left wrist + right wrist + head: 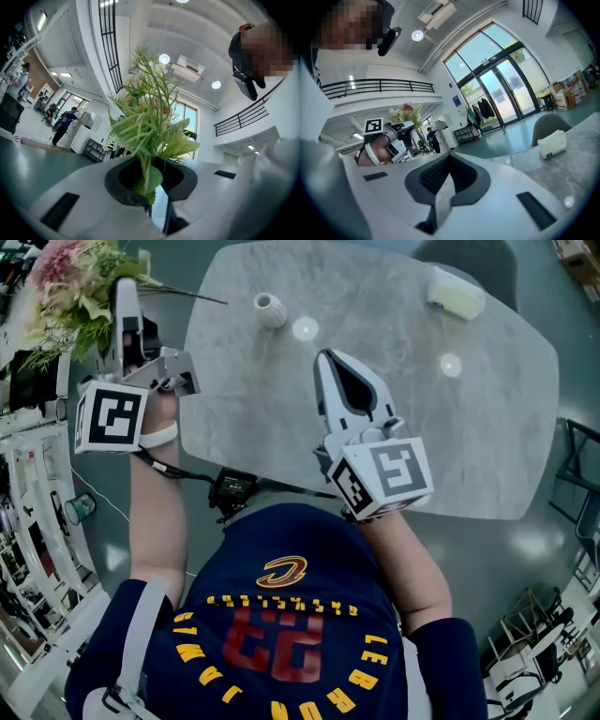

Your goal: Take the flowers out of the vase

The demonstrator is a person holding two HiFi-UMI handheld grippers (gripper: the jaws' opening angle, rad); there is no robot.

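Flowers [67, 285]: the bunch of pink and cream blooms with green foliage is out of the vase [269, 309]. It is held up and off past the left edge of the desk [487, 427], well apart from the vase. The small white ribbed vase stands upright and empty near the far edge of the desk.

Left tool [150, 204]: the jaws are drawn nearly together and pinch the bunch low on its stems. The left gripper view shows a green stem and a leaf running up through the gap, with the foliage fanning out above. The tool points a little upward.

Right tool [324, 360]: the jaws are pressed together with nothing between them. It hangs over the middle of the desk, near your body, and touches nothing.

Step in hand: the extraction itself looks complete, so the task appears to be almost done. You are at the hold after the lift.

Next move, as a judgement: if the bunch is to be set down, bring the left tool back over bare desk, between the vase and your body. Keep the stems clear of the vase so it is not tipped. Lower until the stems lie flat, then spread the jaws. A white soft pack [457, 293] lies at the far right of the desk, out of that path.
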